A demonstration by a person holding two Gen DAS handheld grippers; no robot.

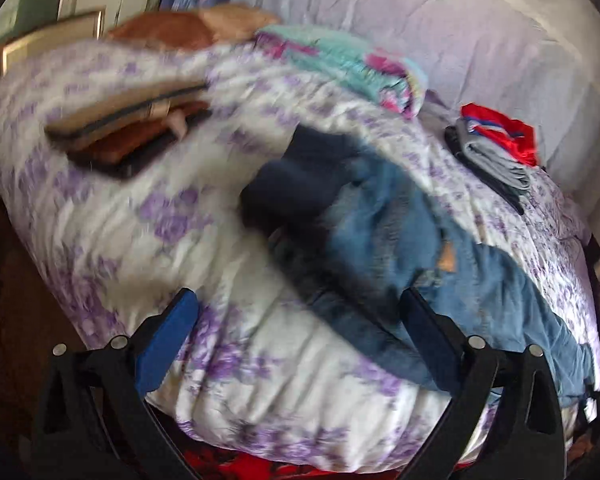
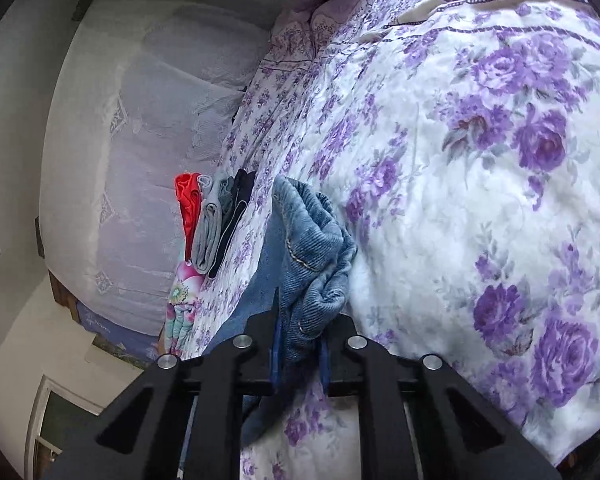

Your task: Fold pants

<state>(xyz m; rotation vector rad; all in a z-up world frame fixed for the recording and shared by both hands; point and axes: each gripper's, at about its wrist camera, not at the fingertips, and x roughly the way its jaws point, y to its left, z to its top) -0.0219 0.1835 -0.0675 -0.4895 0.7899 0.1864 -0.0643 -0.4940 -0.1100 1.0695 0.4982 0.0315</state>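
- Lying across a bed covered by a white quilt (image 1: 112, 216) printed with purple flowers, a pair of blue denim pants (image 1: 384, 216) is seen in the left wrist view, crumpled, with a darker blue part bunched toward the middle of the bed.
- The left gripper (image 1: 300, 312) is held above the near edge of the quilt with its jaws spread wide; nothing is clamped between them, and the pants lie ahead of and partly under the right-hand finger.
- The right gripper (image 2: 300, 340) is closed on a bunched fold of the pants (image 2: 316, 248), the denim being pinched between the two blue pads and puffing out just beyond them.
- A small stack of folded clothes (image 2: 216, 224), red, grey and dark, is set near the far edge of the bed, apart from the pants.
- A folded turquoise and pink floral cloth (image 1: 340, 64) is seen further back on the quilt.
- Much of the left wrist view is blurred, so finer detail cannot be told.
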